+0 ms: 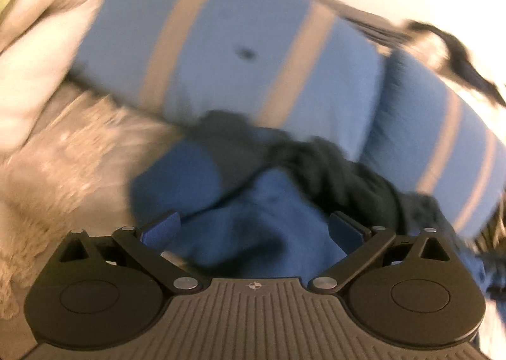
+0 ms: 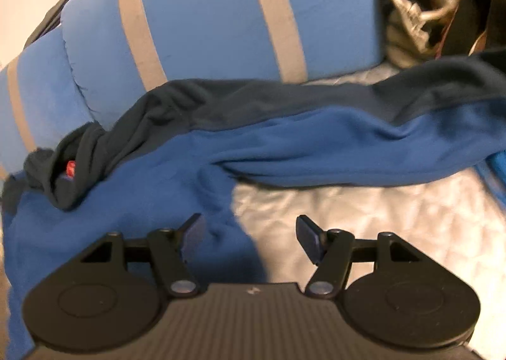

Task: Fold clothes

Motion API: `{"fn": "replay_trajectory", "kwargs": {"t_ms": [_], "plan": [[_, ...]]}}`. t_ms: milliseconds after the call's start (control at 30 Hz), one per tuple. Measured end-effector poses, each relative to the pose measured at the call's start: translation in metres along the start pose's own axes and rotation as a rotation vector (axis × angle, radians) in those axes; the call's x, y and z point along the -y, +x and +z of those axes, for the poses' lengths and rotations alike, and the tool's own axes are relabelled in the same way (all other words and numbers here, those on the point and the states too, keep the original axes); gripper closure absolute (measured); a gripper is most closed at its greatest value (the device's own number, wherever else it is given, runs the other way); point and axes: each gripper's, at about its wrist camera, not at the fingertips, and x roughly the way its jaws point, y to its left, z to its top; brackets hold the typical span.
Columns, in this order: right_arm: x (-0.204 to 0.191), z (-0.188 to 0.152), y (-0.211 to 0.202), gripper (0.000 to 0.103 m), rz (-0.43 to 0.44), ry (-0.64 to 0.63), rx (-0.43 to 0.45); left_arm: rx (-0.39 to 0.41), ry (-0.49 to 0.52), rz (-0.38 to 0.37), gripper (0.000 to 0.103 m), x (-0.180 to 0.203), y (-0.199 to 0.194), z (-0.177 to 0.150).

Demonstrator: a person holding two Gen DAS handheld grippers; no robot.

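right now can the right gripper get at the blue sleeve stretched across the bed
Probably yes: the right gripper is open, nothing lies between it and the blue sleeve ahead, only bare quilted bed cover.

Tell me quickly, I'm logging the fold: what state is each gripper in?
Left gripper: open, blue fleece garment with dark trim between its jaws, not pinched.
Right gripper: open, holding nothing.

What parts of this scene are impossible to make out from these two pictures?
- Left wrist view: motion blur smears the striped blue pillow and the blue garment.
- Left gripper: jaws wide apart around the garment; whether the pads touch it is unclear.
- Right wrist view: the garment's sleeve is cut off at the right edge.
- The dark pile top right is too blurred to identify.
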Motion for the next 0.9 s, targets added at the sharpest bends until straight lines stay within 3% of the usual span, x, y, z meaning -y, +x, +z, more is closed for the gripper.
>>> {"fn": "replay_trajectory", "kwargs": {"t_ms": [100, 300, 433, 500, 567, 600, 633, 667, 800, 900], "plan": [[-0.007, 0.004, 0.026, 0.028, 0.018, 0.052, -0.018, -0.059, -0.082, -0.014, 0.001, -0.023, 0.017, 0.000], [0.001, 0.009, 0.073, 0.034, 0.025, 0.129, -0.046, -0.173, -0.221, -0.137, 0.001, -0.040, 0.050, -0.004], [-0.001, 0.011, 0.086, 0.035, 0.074, 0.111, -0.051, -0.207, -0.297, -0.134, 0.001, -0.050, 0.072, -0.005], [-0.002, 0.011, 0.092, 0.045, 0.105, 0.114, -0.055, -0.223, -0.316, -0.108, 0.001, -0.056, 0.082, -0.004], [-0.003, 0.012, 0.098, 0.072, 0.111, 0.132, -0.067, -0.227, -0.347, -0.093, 0.014, -0.064, 0.092, -0.004], [-0.003, 0.012, 0.101, 0.078, 0.111, 0.141, -0.072, -0.221, -0.362, -0.083, 0.039, -0.068, 0.095, -0.003], [-0.002, 0.014, 0.101, 0.087, 0.098, 0.150, -0.071, -0.208, -0.368, -0.065, 0.075, -0.072, 0.095, 0.000], [-0.002, 0.017, 0.097, 0.089, 0.090, 0.150, -0.055, -0.195, -0.374, -0.046, 0.089, -0.075, 0.096, 0.003], [0.001, 0.031, 0.082, 0.091, 0.060, 0.154, 0.008, -0.063, -0.383, -0.044, 0.094, -0.082, 0.084, 0.021], [0.007, 0.039, 0.072, 0.091, 0.086, 0.184, 0.035, -0.012, -0.285, -0.031, 0.094, -0.072, 0.078, 0.033]]}}
